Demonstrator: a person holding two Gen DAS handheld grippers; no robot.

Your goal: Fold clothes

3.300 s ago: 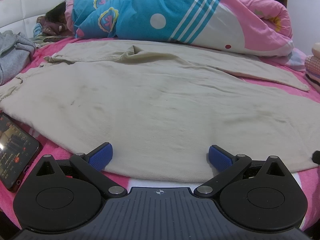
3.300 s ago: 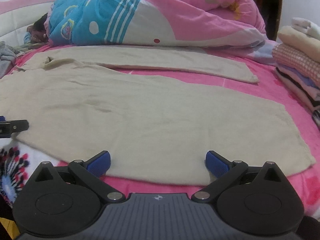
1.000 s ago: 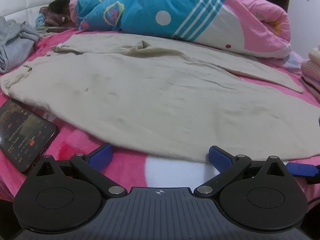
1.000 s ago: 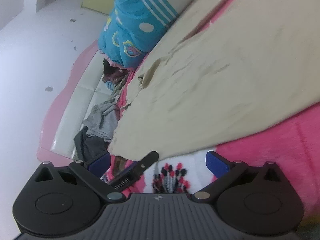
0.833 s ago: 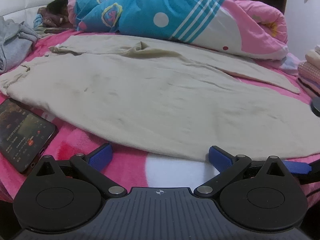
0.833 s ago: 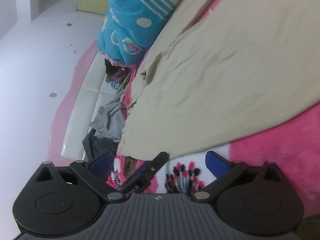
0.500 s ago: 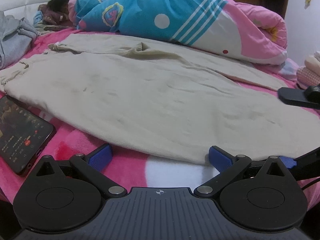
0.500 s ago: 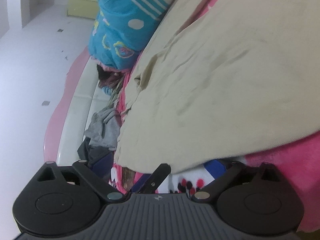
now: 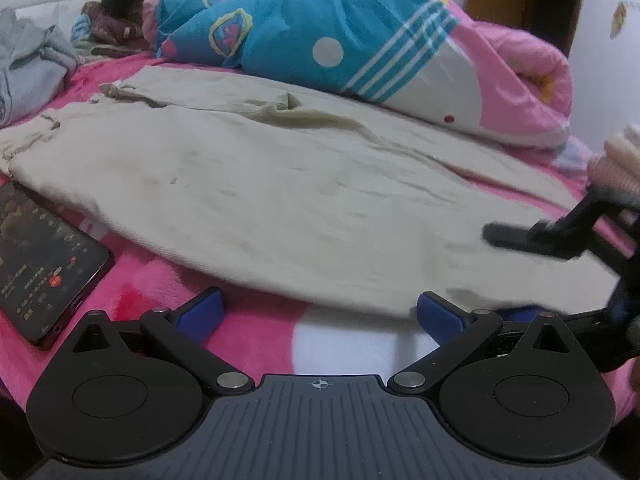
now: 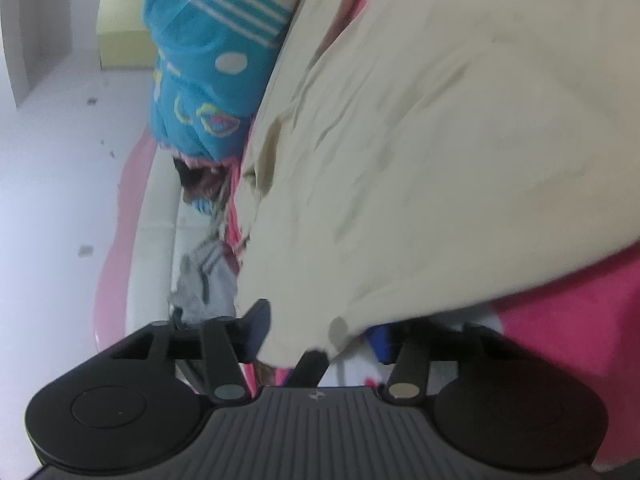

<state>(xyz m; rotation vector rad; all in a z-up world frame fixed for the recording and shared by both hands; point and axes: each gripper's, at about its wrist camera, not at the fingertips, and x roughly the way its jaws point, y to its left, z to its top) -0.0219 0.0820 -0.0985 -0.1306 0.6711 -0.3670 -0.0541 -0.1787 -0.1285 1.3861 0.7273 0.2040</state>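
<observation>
Pink fleece bed cover; beige garment spread; white wall.

Left cam low at bed edge, facing headboard; right cam rolled sideways, blurry, prob. closer; both share trousers.

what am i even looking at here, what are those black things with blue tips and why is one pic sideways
Those black things are hand-held grasping tools: a person carries one in each hand, and each has a camera looking forward along its two blue-tipped fingers. One picture comes from the left tool, the other from the right tool, which is rolled over, so its view looks sideways. On the pink blanket lie beige trousers, a phone and a rolled quilt behind. The left tool is open and holds nothing. The right tool is closing, with the trousers' near edge between its fingers.
</observation>
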